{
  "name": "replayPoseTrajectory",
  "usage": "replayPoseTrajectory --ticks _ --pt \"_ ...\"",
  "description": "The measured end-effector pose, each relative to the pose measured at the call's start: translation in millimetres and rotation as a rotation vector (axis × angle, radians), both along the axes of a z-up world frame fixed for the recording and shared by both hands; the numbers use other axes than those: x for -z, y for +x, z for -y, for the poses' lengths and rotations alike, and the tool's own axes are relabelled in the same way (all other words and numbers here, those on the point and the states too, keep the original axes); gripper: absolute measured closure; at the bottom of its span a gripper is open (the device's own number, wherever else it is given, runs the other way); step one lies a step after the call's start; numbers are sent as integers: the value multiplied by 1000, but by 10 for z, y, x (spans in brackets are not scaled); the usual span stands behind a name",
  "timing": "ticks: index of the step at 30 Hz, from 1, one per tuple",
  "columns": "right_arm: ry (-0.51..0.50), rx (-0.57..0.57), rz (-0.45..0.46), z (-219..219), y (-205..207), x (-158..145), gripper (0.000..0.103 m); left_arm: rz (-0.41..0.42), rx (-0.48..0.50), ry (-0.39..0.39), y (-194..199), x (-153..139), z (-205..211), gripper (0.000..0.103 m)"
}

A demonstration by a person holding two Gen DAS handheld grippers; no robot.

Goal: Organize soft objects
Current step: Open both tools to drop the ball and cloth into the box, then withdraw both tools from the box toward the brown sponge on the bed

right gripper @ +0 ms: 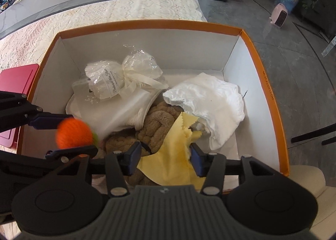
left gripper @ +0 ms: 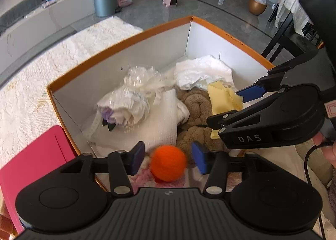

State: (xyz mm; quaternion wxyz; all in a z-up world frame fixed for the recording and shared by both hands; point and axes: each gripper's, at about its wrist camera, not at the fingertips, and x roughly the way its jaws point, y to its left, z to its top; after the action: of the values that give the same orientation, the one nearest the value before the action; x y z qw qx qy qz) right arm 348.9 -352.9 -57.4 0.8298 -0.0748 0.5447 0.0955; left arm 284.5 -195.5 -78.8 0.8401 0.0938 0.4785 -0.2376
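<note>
Support is a table under a cream lace tablecloth (right gripper: 105, 12). On it directly: an orange-rimmed cardboard box (right gripper: 147, 23) with white inside walls, centre of the right wrist view, and a pink flat folder or lid (right gripper: 15, 80) at 9 o'clock, just beside the box's left wall. In the left wrist view the pink piece (left gripper: 35, 156) sits at 8 o'clock of the box (left gripper: 117, 45). Cloth runs on past the box toward 11 o'clock.

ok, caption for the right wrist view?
Right tongs open over yellow cloth; orange ball between left tongs, above box.
</note>
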Motion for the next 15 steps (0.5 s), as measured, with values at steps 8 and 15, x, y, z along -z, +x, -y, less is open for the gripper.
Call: replayPoseTrajectory --ticks 8,15 --pt "26 0 31 -7 -59 -110 45 59 -11 -62 -132 -181 -111 33" --pt "84 -7 143 -110 -278 -370 40 145 -92 -86 -369 -383 -409 34"
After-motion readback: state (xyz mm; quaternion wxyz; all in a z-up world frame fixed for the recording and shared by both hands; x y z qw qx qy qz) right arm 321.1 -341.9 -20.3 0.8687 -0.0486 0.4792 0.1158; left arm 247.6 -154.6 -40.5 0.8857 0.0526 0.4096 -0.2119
